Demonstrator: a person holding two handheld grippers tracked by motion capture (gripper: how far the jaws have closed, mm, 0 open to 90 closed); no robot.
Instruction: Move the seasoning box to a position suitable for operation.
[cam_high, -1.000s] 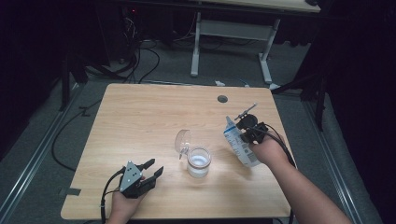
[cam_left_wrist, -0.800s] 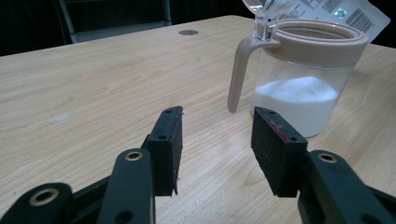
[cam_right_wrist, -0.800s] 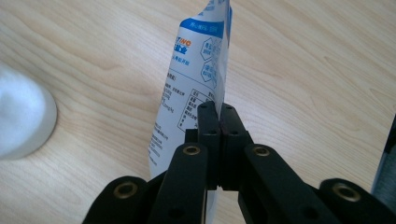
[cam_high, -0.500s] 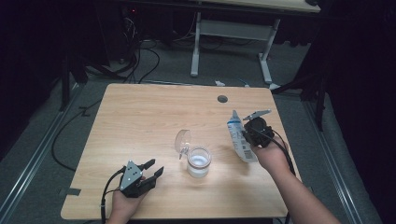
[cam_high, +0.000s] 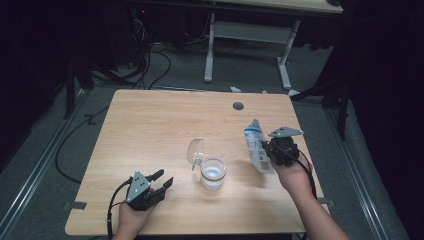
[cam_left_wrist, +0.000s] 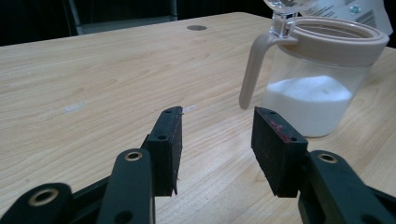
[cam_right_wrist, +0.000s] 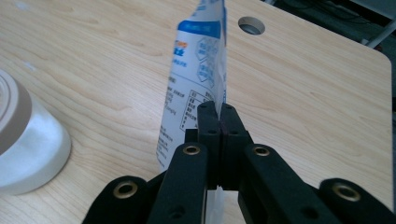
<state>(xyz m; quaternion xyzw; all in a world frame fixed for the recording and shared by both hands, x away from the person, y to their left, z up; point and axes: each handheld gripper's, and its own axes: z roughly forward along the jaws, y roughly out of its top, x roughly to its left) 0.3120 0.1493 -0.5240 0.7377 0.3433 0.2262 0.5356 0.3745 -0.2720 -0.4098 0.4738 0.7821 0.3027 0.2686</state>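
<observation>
White-and-blue, the packet (cam_high: 257, 147) is pinched flat in my right tongs (cam_high: 272, 150), upright beside the open sugar jar (cam_high: 213, 173), so I judge pouring is at hand, needing a tilt over its mouth, while my left tongs (cam_high: 161, 183) rest open, empty.

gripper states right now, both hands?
Left gripper: open, holding nothing.
Right gripper: closed on the white-and-blue pouch.
</observation>
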